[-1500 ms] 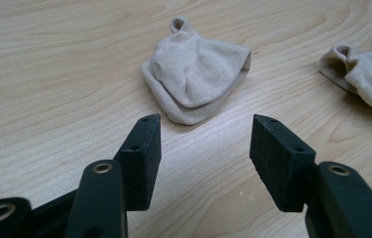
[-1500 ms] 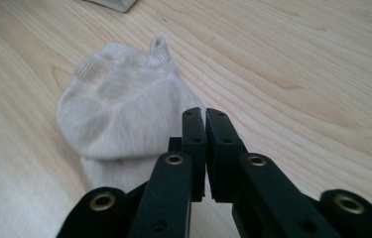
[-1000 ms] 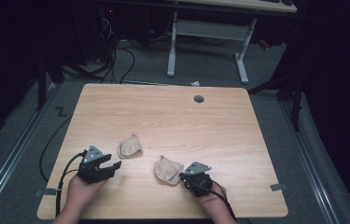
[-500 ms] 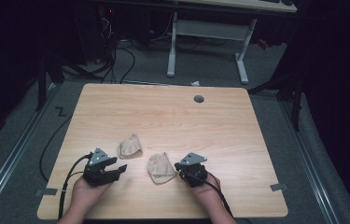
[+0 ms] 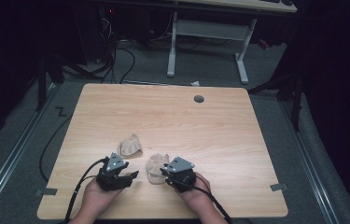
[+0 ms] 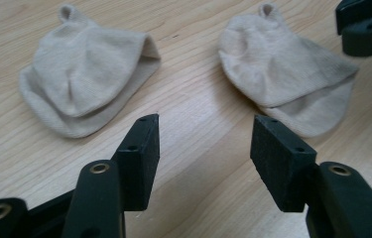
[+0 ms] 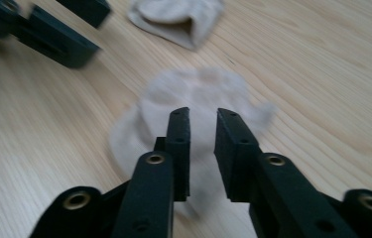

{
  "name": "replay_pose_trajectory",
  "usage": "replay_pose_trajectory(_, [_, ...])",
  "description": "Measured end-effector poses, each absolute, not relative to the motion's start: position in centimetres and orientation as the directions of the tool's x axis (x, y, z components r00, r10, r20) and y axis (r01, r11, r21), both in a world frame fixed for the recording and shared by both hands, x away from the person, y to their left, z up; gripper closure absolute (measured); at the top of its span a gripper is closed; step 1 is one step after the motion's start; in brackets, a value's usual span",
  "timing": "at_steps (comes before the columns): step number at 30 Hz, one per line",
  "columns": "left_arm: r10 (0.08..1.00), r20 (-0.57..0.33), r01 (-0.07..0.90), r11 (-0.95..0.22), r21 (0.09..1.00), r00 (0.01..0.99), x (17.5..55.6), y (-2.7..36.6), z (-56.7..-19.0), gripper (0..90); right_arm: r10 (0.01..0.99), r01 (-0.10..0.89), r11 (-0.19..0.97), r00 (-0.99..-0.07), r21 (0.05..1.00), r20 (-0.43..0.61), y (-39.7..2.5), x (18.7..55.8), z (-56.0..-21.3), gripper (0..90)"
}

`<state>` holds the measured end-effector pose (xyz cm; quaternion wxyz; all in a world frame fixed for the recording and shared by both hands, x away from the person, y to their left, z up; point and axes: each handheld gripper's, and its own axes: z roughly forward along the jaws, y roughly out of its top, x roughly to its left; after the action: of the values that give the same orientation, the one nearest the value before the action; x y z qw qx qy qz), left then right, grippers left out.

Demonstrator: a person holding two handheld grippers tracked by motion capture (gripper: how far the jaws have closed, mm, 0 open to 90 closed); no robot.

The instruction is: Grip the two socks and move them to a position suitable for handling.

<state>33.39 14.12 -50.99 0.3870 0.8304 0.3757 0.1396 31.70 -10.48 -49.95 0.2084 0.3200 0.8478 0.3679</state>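
Note:
Two beige ankle socks lie on the wooden table point(image 5: 219, 135). The left sock point(image 5: 130, 146) point(image 6: 87, 69) point(image 7: 178, 17) rests free, just beyond my left gripper point(image 5: 133, 176) point(image 6: 203, 129), which is open with bare wood between its jaws. Next to it is the right sock point(image 5: 156, 167) point(image 6: 282, 69) point(image 7: 193, 99), blurred in the right gripper view. My right gripper point(image 5: 164, 171) point(image 7: 203, 116) has its jaws close together over that sock's near edge, with fabric in the narrow gap. The two grippers point toward each other, a short way apart.
A round grey grommet point(image 5: 199, 99) sits near the table's far edge. Grey tape marks point(image 5: 277, 187) lie at the front corners. Beyond the table stand a white desk frame point(image 5: 210, 32) and floor cables point(image 5: 116, 51). Bare wood spreads across the table's far half.
My right gripper has slid left and the right sock has moved left with it. The left gripper has shifted right, toward the socks. The left sock has stayed put.

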Motion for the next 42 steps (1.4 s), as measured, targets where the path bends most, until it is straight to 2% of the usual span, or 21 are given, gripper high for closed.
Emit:
replay_pose_trajectory(1, [0.732, -0.059, 0.516, -0.418, 0.748, 0.679, 33.4, 14.1, -51.0, 45.5, 0.696, 0.389, 0.524, -0.708, 0.757, -0.118, -10.5, 31.7, -49.9, 73.2])
replay_pose_trajectory(2, [0.740, -0.059, 0.519, -0.411, 0.750, 0.670, 33.5, 14.3, -50.9, 45.5, 0.683, 0.399, 0.534, -0.724, 0.745, -0.102, -8.9, 32.4, -50.5, 68.1])
replay_pose_trajectory(3, [0.740, -0.059, 0.519, -0.411, 0.750, 0.670, 33.5, 14.3, -50.9, 45.5, 0.683, 0.399, 0.534, -0.724, 0.745, -0.102, -8.9, 32.4, -50.5, 68.1])
replay_pose_trajectory(4, [0.749, -0.063, 0.527, -0.401, 0.749, 0.660, 33.5, 14.7, -50.9, 45.4, 0.673, 0.390, 0.561, -0.728, 0.730, -0.128, -7.9, 32.9, -51.1, 63.1])
replay_pose_trajectory(5, [0.749, -0.063, 0.527, -0.401, 0.749, 0.660, 33.5, 14.7, -50.9, 45.5, 0.673, 0.390, 0.561, -0.728, 0.730, -0.128, -7.9, 32.9, -51.1, 63.1])
replay_pose_trajectory(7, [0.753, -0.069, 0.531, -0.392, 0.752, 0.654, 33.6, 15.1, -50.9, 45.5, 0.668, 0.428, 0.565, -0.739, 0.706, -0.087, -7.2, 33.9, -51.8, 57.6])
replay_pose_trajectory(8, [0.756, -0.068, 0.530, -0.390, 0.753, 0.651, 33.6, 15.2, -50.8, 45.4, 0.666, 0.428, 0.586, -0.738, 0.687, -0.109, -6.9, 34.0, -52.1, 57.1])
replay_pose_trajectory(10, [0.761, -0.072, 0.537, -0.384, 0.751, 0.645, 33.8, 15.6, -50.9, 45.5, 0.672, 0.432, 0.572, -0.734, 0.697, -0.096, -6.9, 34.1, -52.5, 60.7])
replay_pose_trajectory(12, [0.765, -0.068, 0.536, -0.382, 0.753, 0.641, 33.8, 15.9, -50.7, 45.4, 0.674, 0.436, 0.569, -0.733, 0.697, -0.091, -7.0, 34.1, -52.4, 72.6])
replay_pose_trajectory(13, [0.765, -0.068, 0.536, -0.382, 0.753, 0.641, 33.8, 15.9, -50.7, 45.5, 0.674, 0.436, 0.569, -0.733, 0.697, -0.091, -7.0, 34.1, -52.4, 72.6])
replay_pose_trajectory(15, [0.765, -0.069, 0.532, -0.377, 0.758, 0.640, 33.7, 16.0, -50.6, 45.5, 0.675, 0.431, 0.565, -0.732, 0.703, -0.094, -7.2, 34.1, -52.3, 85.4])
replay_pose_trajectory(25, [0.744, -0.086, 0.525, -0.380, 0.762, 0.663, 33.4, 14.7, -50.4, 48.1, 0.713, 0.402, 0.476, -0.697, 0.782, -0.075, -9.0, 33.4, -50.0, 87.8])
replay_pose_trajectory(27, [0.728, -0.082, 0.515, -0.396, 0.761, 0.681, 33.3, 13.7, -50.4, 48.5, 0.725, 0.410, 0.436, -0.688, 0.801, -0.042, -10.1, 33.0, -49.5, 87.8])
replay_pose_trajectory(33, [0.688, -0.101, 0.492, -0.401, 0.773, 0.719, 33.2, 11.5, -50.5, 58.0, 0.731, 0.420, 0.394, -0.682, 0.818, -0.002, -11.0, 32.5, -49.6, 87.7])
replay_pose_trajectory(39, [0.632, -0.098, 0.470, -0.454, 0.757, 0.768, 33.1, 8.2, -51.4, 76.1, 0.746, 0.423, 0.360, -0.666, 0.831, 0.016, -12.2, 32.0, -49.5, 87.8])
replay_pose_trajectory(41, [0.622, -0.076, 0.460, -0.486, 0.743, 0.780, 33.2, 7.3, -51.8, 81.9, 0.751, 0.425, 0.358, -0.660, 0.832, 0.014, -12.4, 31.9, -49.5, 87.9])
replay_pose_trajectory(42, [0.613, -0.037, 0.445, -0.530, 0.722, 0.789, 33.2, 6.7, -52.2, 84.1, 0.754, 0.425, 0.360, -0.657, 0.831, 0.010, -12.5, 31.8, -49.5, 87.9])
